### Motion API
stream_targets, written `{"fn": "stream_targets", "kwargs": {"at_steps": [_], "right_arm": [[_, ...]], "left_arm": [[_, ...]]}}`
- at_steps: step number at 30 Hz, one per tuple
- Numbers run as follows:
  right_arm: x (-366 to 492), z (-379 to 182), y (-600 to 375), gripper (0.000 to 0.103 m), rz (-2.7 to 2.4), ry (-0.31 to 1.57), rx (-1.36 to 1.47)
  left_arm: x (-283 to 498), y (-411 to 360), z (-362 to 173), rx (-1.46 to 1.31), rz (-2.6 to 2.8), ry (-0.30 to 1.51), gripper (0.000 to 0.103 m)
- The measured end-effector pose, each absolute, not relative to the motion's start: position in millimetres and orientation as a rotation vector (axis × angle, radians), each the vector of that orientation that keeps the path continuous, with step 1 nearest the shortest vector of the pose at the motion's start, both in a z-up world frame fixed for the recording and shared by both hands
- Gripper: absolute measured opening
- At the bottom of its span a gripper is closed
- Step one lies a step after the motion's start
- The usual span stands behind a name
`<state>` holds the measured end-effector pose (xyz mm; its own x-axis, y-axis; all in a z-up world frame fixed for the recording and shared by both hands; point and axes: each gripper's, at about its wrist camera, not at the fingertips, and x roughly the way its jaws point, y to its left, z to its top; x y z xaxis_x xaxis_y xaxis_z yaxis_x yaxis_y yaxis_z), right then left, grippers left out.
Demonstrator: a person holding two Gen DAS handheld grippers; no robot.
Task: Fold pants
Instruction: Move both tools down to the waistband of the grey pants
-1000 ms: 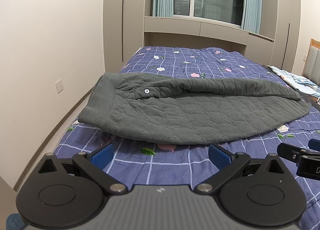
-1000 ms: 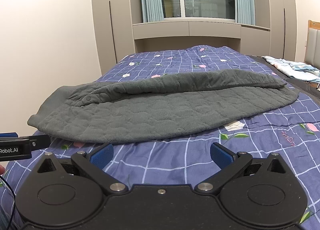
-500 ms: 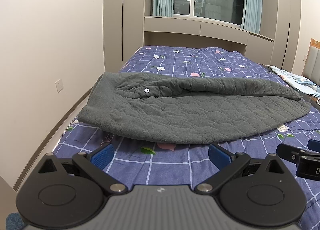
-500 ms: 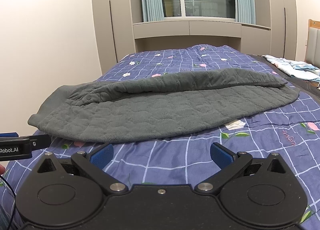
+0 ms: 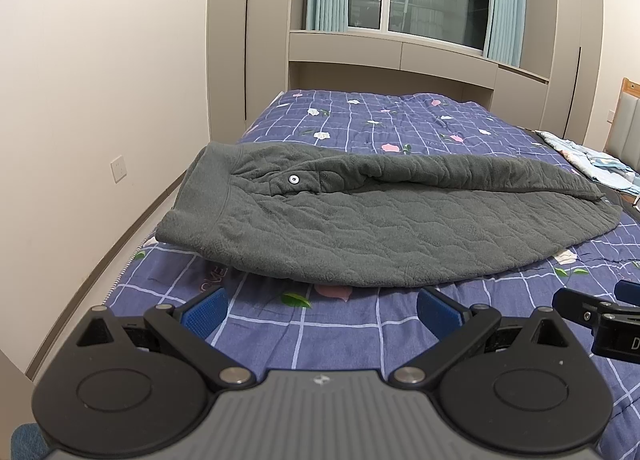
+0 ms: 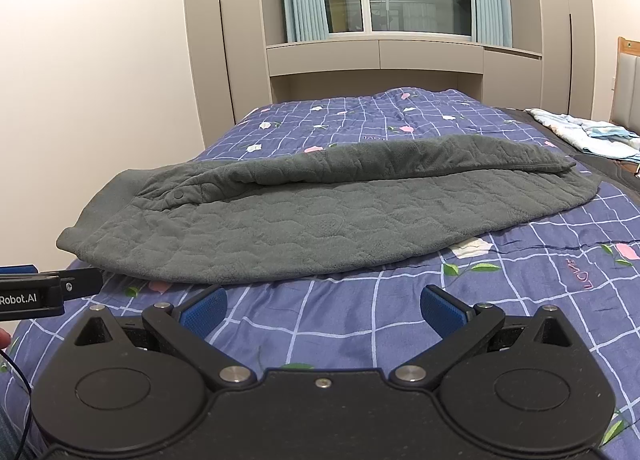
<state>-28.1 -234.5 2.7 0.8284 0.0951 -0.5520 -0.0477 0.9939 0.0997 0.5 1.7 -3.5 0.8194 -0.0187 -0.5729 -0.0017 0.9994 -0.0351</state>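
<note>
The dark grey quilted fleece pants lie across the middle of both views on the purple checked, flower-printed bedcover, already doubled leg over leg, with the waistband at the left of the frame and the cuffs tapering off to the right. A small round snap button shows near the waist in the left wrist view.

The left gripper and right gripper both sit low in their frames with blue pads spread wide and nothing between them — each just short of the garment's near edge, not touching it.

The step in hand looks like the approach for a fold across the length. To do it well, one gripper should probably take the waistband corner and the other the near hem at matching depth, pinching both layers together so the upper leg does not slide off. Lift only a little, carry evenly, and keep the edges lined up; the thick fleece will likely resist a sharp crease.

Writing: "Robot.AI" reads on the other tool's body at the far left of the right wrist view — its start may be cut off. Pink "LOVE" lettering is printed on the cover at lower right there.
</note>
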Motion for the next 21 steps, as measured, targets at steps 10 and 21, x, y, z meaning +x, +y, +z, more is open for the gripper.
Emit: {"fn": "stream_targets", "kwargs": {"at_steps": [10, 21], "right_arm": [[-25.7, 8.5, -235.0, 0.103, 0.090, 0.603, 0.081], [11.7, 38.1, -226.1, 0.103, 0.060, 0.692, 0.024]], "left_arm": [[6.7, 4.0, -0.6, -0.033, 0.000, 0.639, 0.103], [53.1, 18.6, 23.3, -0.032, 0.021, 0.676, 0.103]]}}
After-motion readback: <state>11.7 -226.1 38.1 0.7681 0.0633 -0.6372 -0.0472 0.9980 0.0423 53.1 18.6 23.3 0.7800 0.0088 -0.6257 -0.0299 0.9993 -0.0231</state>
